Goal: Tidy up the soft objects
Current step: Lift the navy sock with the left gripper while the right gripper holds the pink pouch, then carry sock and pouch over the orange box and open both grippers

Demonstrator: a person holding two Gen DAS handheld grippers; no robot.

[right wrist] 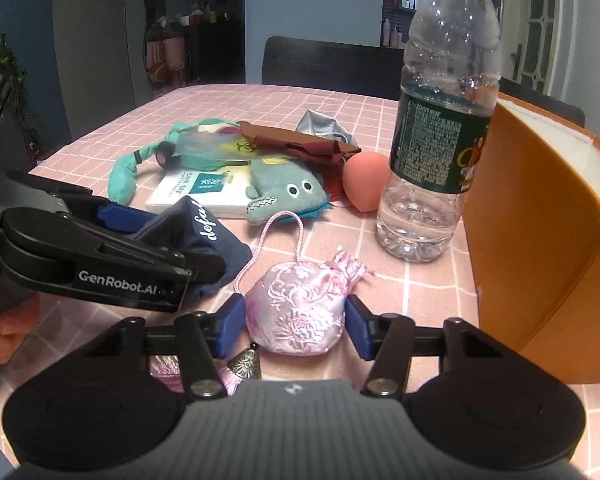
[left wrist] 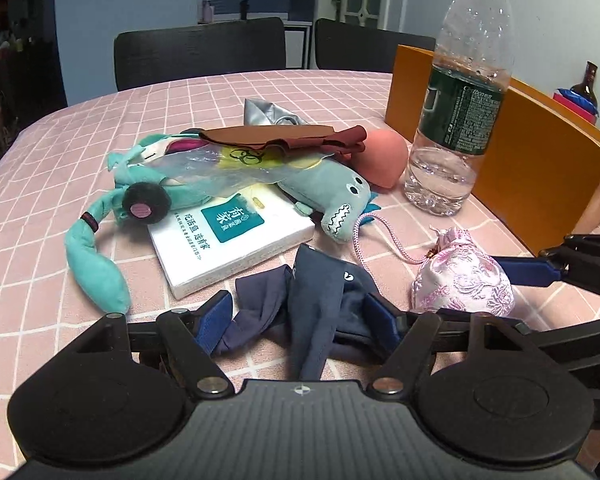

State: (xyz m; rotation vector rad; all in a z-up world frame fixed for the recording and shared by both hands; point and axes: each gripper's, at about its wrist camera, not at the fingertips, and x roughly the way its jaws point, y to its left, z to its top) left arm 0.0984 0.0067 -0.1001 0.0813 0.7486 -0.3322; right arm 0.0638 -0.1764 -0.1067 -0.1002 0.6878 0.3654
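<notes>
My left gripper (left wrist: 300,320) straddles a navy blue cloth (left wrist: 320,304) lying on the pink checked tablecloth; its blue pads touch the cloth on both sides. The same cloth (right wrist: 196,236) shows in the right wrist view under the left gripper (right wrist: 148,236). My right gripper (right wrist: 296,324) has its pads closed against both sides of a pink embroidered pouch (right wrist: 296,312) resting on the table; the pouch (left wrist: 464,284) also shows in the left wrist view. A teal plush toy (left wrist: 332,196), a teal long-limbed plush (left wrist: 100,256) and a pink sponge egg (left wrist: 380,156) lie behind.
A clear water bottle (left wrist: 456,120) stands right of the pile. An orange box (left wrist: 540,168) sits at the right edge. A white tissue pack (left wrist: 228,236) lies under the plush toys, with a brown pouch (left wrist: 292,140), plastic bag and silver item on top. Dark chairs stand behind.
</notes>
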